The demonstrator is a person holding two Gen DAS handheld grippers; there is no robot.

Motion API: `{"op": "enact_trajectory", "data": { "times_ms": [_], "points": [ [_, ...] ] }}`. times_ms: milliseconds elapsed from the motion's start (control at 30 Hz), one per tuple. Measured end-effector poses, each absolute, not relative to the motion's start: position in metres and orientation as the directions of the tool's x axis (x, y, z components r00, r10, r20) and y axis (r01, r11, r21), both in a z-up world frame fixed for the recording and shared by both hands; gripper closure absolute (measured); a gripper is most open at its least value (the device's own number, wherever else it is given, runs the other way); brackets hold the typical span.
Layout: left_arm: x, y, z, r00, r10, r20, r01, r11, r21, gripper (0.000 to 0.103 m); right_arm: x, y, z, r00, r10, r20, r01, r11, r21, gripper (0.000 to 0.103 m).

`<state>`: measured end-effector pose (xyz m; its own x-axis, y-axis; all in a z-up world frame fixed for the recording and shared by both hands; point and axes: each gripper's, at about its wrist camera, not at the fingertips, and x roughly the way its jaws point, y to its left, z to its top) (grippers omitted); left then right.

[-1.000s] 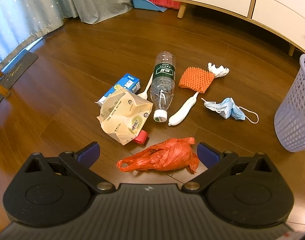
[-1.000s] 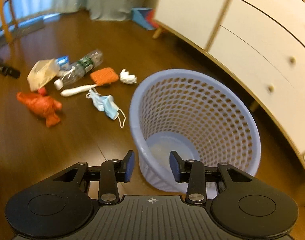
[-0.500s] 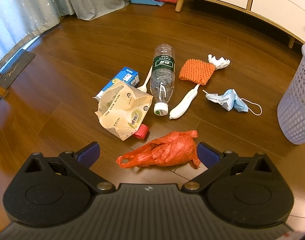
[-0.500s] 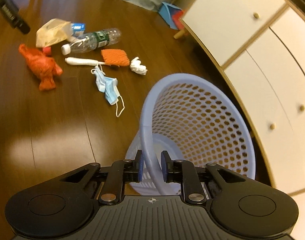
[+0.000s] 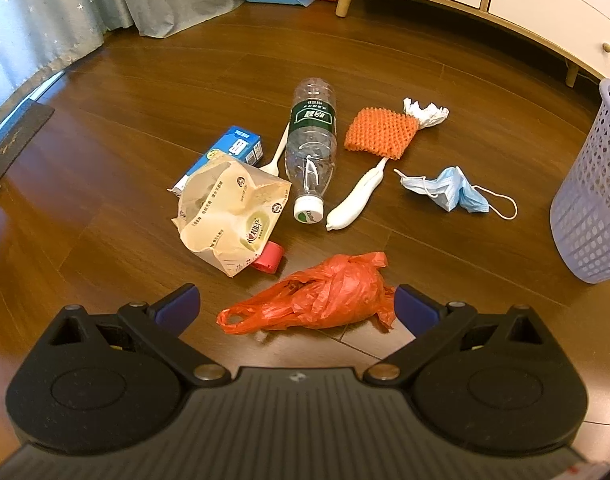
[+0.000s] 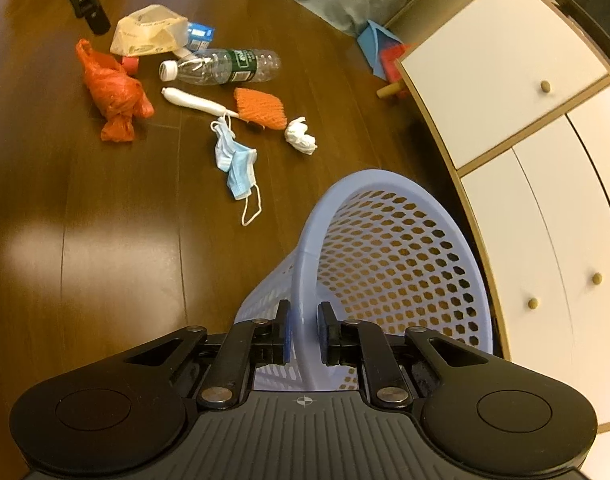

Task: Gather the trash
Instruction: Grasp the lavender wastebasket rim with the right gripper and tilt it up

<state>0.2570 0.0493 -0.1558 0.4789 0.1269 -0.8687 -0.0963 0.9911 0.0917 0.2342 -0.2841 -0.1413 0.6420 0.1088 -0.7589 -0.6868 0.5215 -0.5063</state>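
Dark wooden floor [image 5: 125,92] carries the scattered trash in front of a white cabinet [image 6: 525,120]. Nearest the left gripper [image 5: 297,304], whose jaws stand wide apart, lies a crumpled red plastic bag [image 5: 317,296]. Beyond it lie a beige paper bag [image 5: 229,212], a clear plastic bottle [image 5: 311,144], an orange mesh sleeve [image 5: 379,132], a white tissue wad [image 5: 425,112] and a blue face mask [image 5: 451,190]. The right gripper [image 6: 305,332] has its jaws clamped on the rim of the lilac perforated wastebasket [image 6: 385,240], which is tilted, just beside the cabinet.
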Motion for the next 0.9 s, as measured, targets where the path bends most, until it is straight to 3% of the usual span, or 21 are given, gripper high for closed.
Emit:
{"op": "enact_trajectory", "data": {
  "times_ms": [200,267,400,500,600,767,900],
  "points": [
    [0.259,0.043,-0.152,0.494,0.122,-0.861,-0.084,0.992,0.092,0.001,0.236,-0.289,-0.125,0.638,0.126,-0.759,-0.601,0.698,-0.389,0.088],
    [0.260,0.042,-0.150,0.502,0.123,-0.856,-0.080,0.992,0.096,0.001,0.240,-0.298,-0.110,0.629,0.175,-0.758,-0.531,0.809,-0.254,0.086],
    [0.262,0.042,-0.147,0.511,0.115,-0.852,-0.088,0.993,0.081,0.001,0.238,-0.333,-0.083,0.669,0.262,-0.696,-0.223,0.964,0.148,0.085],
    [0.263,0.043,-0.143,0.522,0.111,-0.846,-0.091,0.993,0.074,0.001,0.222,-0.360,-0.078,0.715,0.214,-0.665,0.080,0.921,0.382,0.085],
    [0.263,0.045,-0.141,0.529,0.108,-0.842,-0.094,0.993,0.068,0.001,0.207,-0.378,-0.083,0.725,0.114,-0.679,0.302,0.833,0.463,0.083],
    [0.263,0.046,-0.143,0.527,0.116,-0.842,-0.100,0.992,0.074,0.001,0.209,-0.407,-0.093,0.712,0.043,-0.701,0.487,0.689,0.537,0.061],
    [0.265,0.047,-0.147,0.523,0.120,-0.844,-0.104,0.992,0.076,0.001,0.213,-0.423,-0.107,0.724,0.078,-0.685,0.531,0.570,0.627,0.060]
  ]
}}
